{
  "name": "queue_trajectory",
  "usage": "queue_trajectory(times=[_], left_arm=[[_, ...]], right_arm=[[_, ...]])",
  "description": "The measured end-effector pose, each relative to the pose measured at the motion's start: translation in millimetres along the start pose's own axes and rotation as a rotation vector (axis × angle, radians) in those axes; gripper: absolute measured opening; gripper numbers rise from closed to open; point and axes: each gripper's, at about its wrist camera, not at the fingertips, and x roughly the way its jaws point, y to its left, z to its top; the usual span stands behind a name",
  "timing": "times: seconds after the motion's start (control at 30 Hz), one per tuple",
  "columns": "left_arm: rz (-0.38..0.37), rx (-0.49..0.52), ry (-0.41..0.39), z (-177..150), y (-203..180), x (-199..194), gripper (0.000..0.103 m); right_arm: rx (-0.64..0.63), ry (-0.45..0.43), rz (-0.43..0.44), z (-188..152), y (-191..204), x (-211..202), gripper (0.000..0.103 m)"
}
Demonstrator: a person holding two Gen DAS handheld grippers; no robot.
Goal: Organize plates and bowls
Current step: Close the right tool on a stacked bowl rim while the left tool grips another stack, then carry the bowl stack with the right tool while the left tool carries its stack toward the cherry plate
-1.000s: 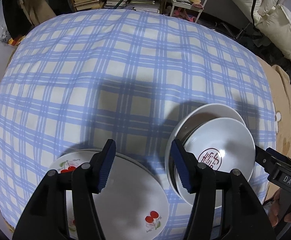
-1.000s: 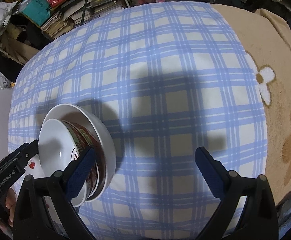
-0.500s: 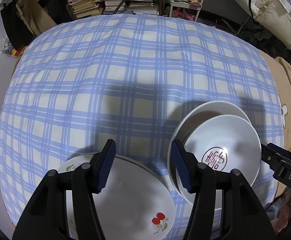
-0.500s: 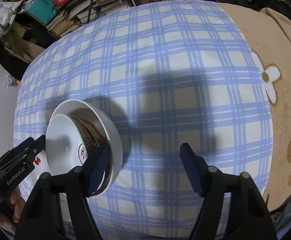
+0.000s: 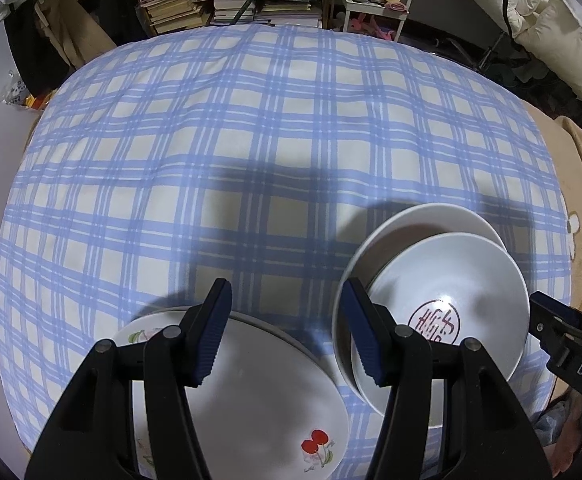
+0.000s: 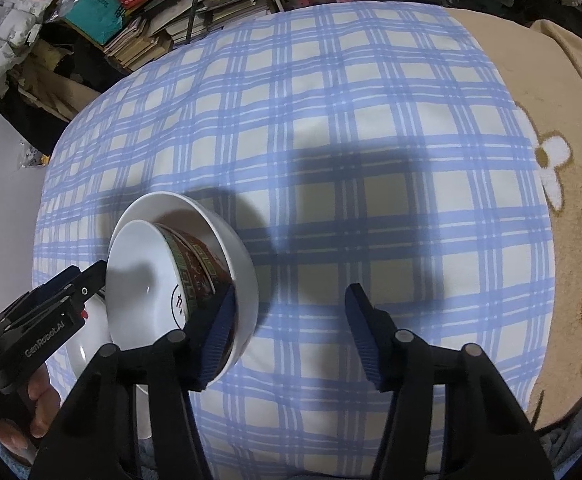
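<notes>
Bowls: two, nested; plates: two, stacked, beside them.

A blue-checked cloth carries stacked cherry plates beside two nested bowls.

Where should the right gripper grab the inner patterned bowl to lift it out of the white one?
Grip the patterned bowl by its raised rim, coming from above: it sits tilted inside the white bowl, so only the rim stands clear.

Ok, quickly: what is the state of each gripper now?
Left gripper: open, holding nothing, above the plate.
Right gripper: closing, nothing between the jaws; bowls beside it.
</notes>
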Motion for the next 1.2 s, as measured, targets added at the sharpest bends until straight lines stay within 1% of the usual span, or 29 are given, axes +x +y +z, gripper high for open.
queue_trajectory(times=[0.2,0.23,0.27,0.3,0.33,0.37,0.4,0.47,0.53,0.57,0.6,0.67,0.7,0.8,0.83,0.93,1.1,1.13,1.2], left_arm=[[0.015,0.014,-0.005,-1,-3,-1,0.057],[0.014,0.014,-0.005,-1,-3,-1,0.057],[0.014,0.015,-0.005,-1,-3,0,0.057],[0.016,0.019,-0.004,-1,-4,0,0.057],[0.019,0.024,-0.004,-1,-4,0,0.056],[0.020,0.027,-0.007,-1,-5,0,0.056],[0.019,0.030,-0.008,-1,-6,-1,0.056],[-0.004,0.033,-0.005,-2,-6,-1,0.048],[-0.015,0.032,-0.004,-1,-7,-1,0.044],[-0.024,0.033,-0.003,-1,-8,-1,0.038],[-0.040,0.035,0.001,-1,-9,-1,0.033],[-0.074,0.056,0.008,-1,-13,-1,0.019],[-0.078,0.066,0.009,-1,-15,-1,0.017],[-0.068,0.112,0.002,-3,-25,3,0.005],[-0.064,0.120,-0.001,-3,-27,3,0.003],[-0.047,0.130,-0.003,-2,-31,3,0.003],[-0.065,0.108,0.006,0,-27,4,0.003],[-0.058,0.106,0.006,-1,-27,4,0.003],[-0.018,0.118,0.003,-2,-31,4,0.003]], right_arm=[[-0.008,-0.001,-0.004,0,0,0,0.059],[-0.014,0.000,-0.004,0,1,1,0.055],[-0.022,0.005,0.001,0,3,2,0.048],[-0.030,0.013,0.014,0,4,3,0.044],[-0.039,0.019,0.027,0,6,5,0.038],[-0.043,0.022,0.035,0,7,5,0.034],[-0.045,0.024,0.040,-1,8,5,0.033],[-0.044,0.029,0.052,-1,9,7,0.028],[-0.045,0.033,0.060,-2,10,8,0.023],[-0.047,0.033,0.062,-2,11,8,0.022],[-0.051,0.034,0.062,-2,12,9,0.022],[-0.058,0.039,0.066,-2,14,10,0.015],[-0.060,0.043,0.070,-3,15,11,0.014],[-0.060,0.048,0.072,-2,17,14,0.012],[-0.060,0.048,0.072,-3,17,15,0.011],[-0.065,0.043,0.059,-2,20,18,0.010],[-0.039,0.043,0.069,0,18,19,0.010],[-0.034,0.042,0.070,0,18,19,0.010],[-0.030,0.041,0.071,-1,17,18,0.010]])
